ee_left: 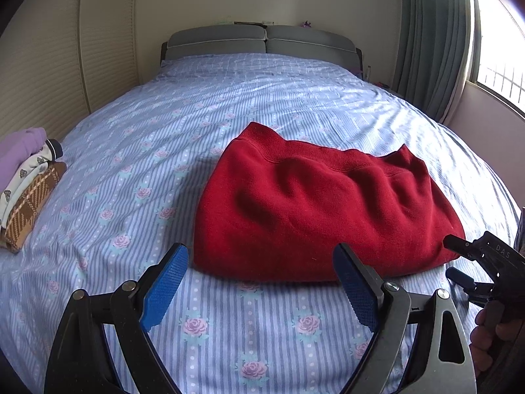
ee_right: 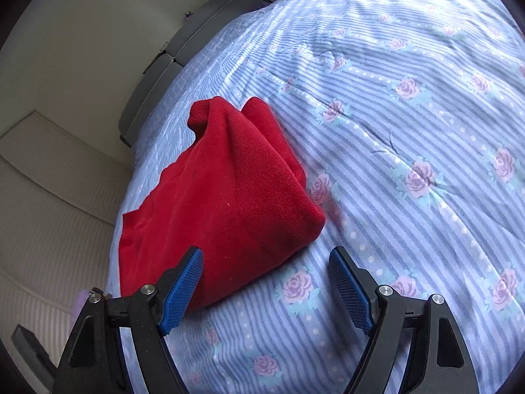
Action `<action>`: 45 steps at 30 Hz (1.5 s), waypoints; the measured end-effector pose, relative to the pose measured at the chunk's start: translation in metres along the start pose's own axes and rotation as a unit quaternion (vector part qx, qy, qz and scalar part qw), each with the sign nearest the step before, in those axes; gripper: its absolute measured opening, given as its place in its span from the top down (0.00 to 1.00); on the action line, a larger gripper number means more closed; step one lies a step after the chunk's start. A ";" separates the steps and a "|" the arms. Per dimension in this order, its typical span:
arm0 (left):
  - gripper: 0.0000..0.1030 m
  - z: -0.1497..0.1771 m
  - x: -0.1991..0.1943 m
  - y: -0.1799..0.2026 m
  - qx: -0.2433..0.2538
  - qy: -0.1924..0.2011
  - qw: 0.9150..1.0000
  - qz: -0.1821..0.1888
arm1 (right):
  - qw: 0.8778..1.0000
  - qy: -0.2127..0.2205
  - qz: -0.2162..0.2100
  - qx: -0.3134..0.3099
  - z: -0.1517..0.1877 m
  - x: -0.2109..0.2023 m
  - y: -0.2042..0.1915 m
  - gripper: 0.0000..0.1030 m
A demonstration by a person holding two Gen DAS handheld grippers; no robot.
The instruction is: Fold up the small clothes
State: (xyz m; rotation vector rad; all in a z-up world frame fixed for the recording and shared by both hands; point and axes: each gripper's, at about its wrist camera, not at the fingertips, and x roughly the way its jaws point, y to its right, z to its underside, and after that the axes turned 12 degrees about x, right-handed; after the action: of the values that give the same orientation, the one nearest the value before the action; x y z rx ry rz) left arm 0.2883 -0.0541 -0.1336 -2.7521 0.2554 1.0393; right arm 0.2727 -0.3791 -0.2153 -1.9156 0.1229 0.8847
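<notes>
A red knit garment [ee_left: 315, 203] lies folded on the blue floral bedsheet [ee_left: 164, 170], its ribbed hem at the far side. It also shows in the right wrist view [ee_right: 223, 203]. My left gripper [ee_left: 262, 285] is open and empty, just in front of the garment's near edge. My right gripper [ee_right: 265, 285] is open and empty at the garment's near right corner; its left blue pad [ee_right: 183, 292] overlaps the red fabric in view. The right gripper also shows in the left wrist view [ee_left: 459, 262], beside the garment's right corner.
A stack of folded clothes [ee_left: 26, 184], purple, white patterned and brown plaid, sits at the bed's left edge. A grey headboard [ee_left: 262, 41] is at the far end. A window and green curtain [ee_left: 430, 42] are on the right.
</notes>
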 end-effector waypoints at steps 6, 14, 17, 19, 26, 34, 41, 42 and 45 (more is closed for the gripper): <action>0.12 0.000 0.006 -0.004 -0.003 -0.003 1.000 -0.001 | 0.999 0.003 -0.034 0.018 -0.009 0.021 -0.002 0.29; 0.12 0.002 0.010 -0.006 -0.006 -0.008 1.000 0.000 | 0.997 0.003 -0.062 0.053 -0.021 0.032 0.004 0.52; 0.12 0.003 0.006 -0.010 -0.009 -0.008 1.000 -0.001 | 0.998 0.021 -0.049 0.027 -0.015 0.023 -0.005 0.61; 0.12 0.004 0.001 -0.016 -0.014 -0.006 1.000 -0.004 | 0.998 0.049 -0.026 -0.016 -0.009 0.014 -0.025 0.64; 0.12 0.008 -0.018 -0.053 -0.029 -0.001 0.999 -0.027 | 0.961 0.169 0.045 -0.216 0.030 -0.017 -0.125 0.71; 0.12 0.015 -0.042 -0.112 -0.045 0.007 0.997 -0.061 | 0.880 0.246 0.106 -0.392 0.090 -0.004 -0.211 0.73; 0.12 0.030 -0.055 -0.159 -0.072 0.013 0.994 -0.084 | 0.800 0.271 0.134 -0.518 0.159 0.024 -0.258 0.74; 0.12 0.033 -0.056 -0.165 -0.077 0.013 0.993 -0.086 | 0.786 0.273 0.138 -0.537 0.171 0.031 -0.262 0.75; 0.12 0.042 -0.059 -0.181 -0.090 0.012 0.991 -0.094 | 0.743 0.271 0.150 -0.593 0.208 0.051 -0.270 0.75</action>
State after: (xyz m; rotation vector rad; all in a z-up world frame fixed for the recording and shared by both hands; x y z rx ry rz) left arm 0.2587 0.1363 -0.1049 -2.8778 -0.0988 1.0262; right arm 0.3189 -0.0578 -0.0999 -3.4295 0.2589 0.5680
